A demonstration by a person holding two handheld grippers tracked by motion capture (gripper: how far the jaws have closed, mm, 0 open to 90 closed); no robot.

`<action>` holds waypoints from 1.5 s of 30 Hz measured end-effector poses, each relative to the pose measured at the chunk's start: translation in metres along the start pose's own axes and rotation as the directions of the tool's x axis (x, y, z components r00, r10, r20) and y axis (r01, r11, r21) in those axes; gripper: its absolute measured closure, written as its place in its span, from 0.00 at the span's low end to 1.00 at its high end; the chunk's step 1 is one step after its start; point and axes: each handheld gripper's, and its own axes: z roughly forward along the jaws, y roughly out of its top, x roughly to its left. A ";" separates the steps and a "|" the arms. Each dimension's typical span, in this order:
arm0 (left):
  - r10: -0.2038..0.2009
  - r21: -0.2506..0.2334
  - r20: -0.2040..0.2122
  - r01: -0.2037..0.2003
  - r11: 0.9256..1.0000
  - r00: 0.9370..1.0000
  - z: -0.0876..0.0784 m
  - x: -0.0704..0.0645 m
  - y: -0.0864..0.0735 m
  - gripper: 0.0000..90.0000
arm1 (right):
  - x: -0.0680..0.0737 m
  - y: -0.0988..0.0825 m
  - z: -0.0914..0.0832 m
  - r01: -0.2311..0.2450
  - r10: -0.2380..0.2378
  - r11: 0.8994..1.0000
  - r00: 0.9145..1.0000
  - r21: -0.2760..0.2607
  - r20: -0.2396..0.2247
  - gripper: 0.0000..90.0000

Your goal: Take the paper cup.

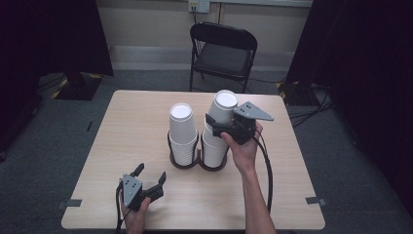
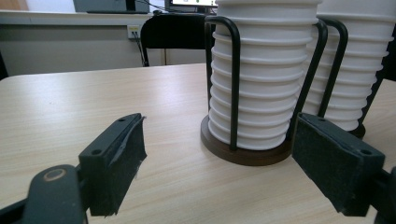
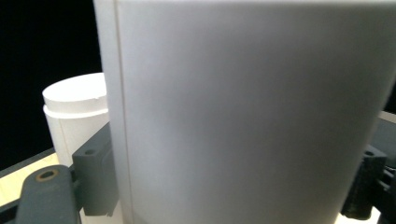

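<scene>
Right gripper [image 1: 217, 124] pinching top cup [image 1: 223, 108], tilted; left gripper [image 1: 150, 178] spread over bare table [image 1: 126, 122].

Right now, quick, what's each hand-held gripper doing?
Left hand-held gripper: open, holding nothing, low over the table.
Right hand-held gripper: shut on the top paper cup of the right stack.

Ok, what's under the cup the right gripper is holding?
Under the top cup, held between the right gripper fingers, sits the right stack of cups in the black wire holder. How far it is still nested is hidden.
</scene>
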 end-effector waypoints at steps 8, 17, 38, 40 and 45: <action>0.009 -0.008 -0.011 -0.009 1.000 1.000 0.000 -0.002 0.000 0.18 | -0.001 0.010 -0.005 -0.007 0.006 0.999 1.000 -0.043 -0.005 0.16; 0.026 -0.004 -0.014 -0.026 1.000 1.000 0.000 -0.003 0.000 0.18 | -0.001 0.014 -0.011 -0.018 0.016 0.998 1.000 -0.062 -0.025 0.16; 0.044 0.050 0.028 -0.045 0.998 0.999 0.005 -0.005 0.002 0.17 | -0.015 0.019 -0.058 -0.108 0.108 0.986 0.994 -0.125 -0.006 0.17; 0.045 0.052 0.026 -0.046 0.998 0.999 0.005 -0.005 0.002 0.17 | -0.016 0.017 -0.065 -0.110 0.111 0.986 0.994 -0.127 0.004 0.17; 0.022 0.057 0.031 -0.024 0.998 0.999 0.006 -0.004 0.002 0.17 | -0.019 0.011 -0.076 -0.117 0.122 0.986 0.992 -0.122 0.027 0.17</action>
